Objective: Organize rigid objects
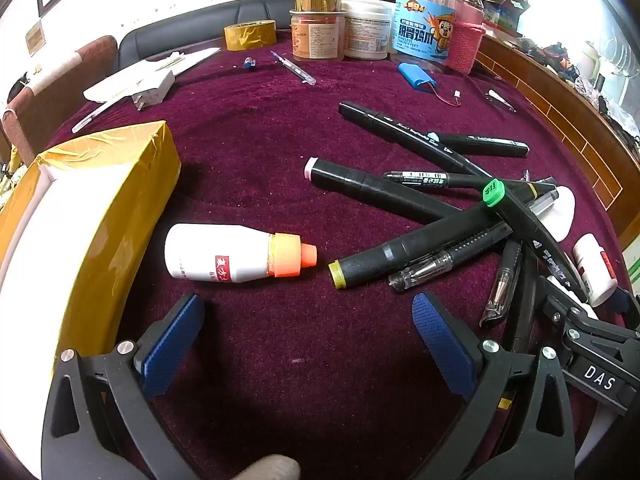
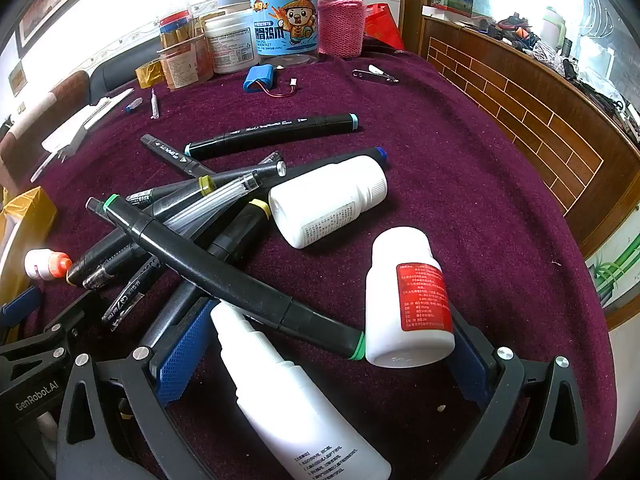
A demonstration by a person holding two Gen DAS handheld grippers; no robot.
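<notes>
- Left wrist view: the left gripper (image 1: 308, 344) hovers low over the purple cloth (image 1: 280, 128), jaws spread wide, nothing between them.
- Just ahead lies a small white bottle with an orange cap (image 1: 236, 254), on its side — beside the yellow box (image 1: 132, 200).
- To its right, a heap of black pens and markers (image 1: 440, 208), crossing one another.
- Right wrist view: the right gripper (image 2: 320, 364) is wide open too, gripping nothing, though a white squeeze bottle (image 2: 296, 404) lies between its fingers.
- A green-ended marker (image 2: 224, 276) lies across that bottle, its tip touching a red-labelled bottle (image 2: 408, 300).
- Farther off, a plain white bottle (image 2: 328, 200) lies on its side — jars (image 2: 280, 40) stand at the back.
</notes>
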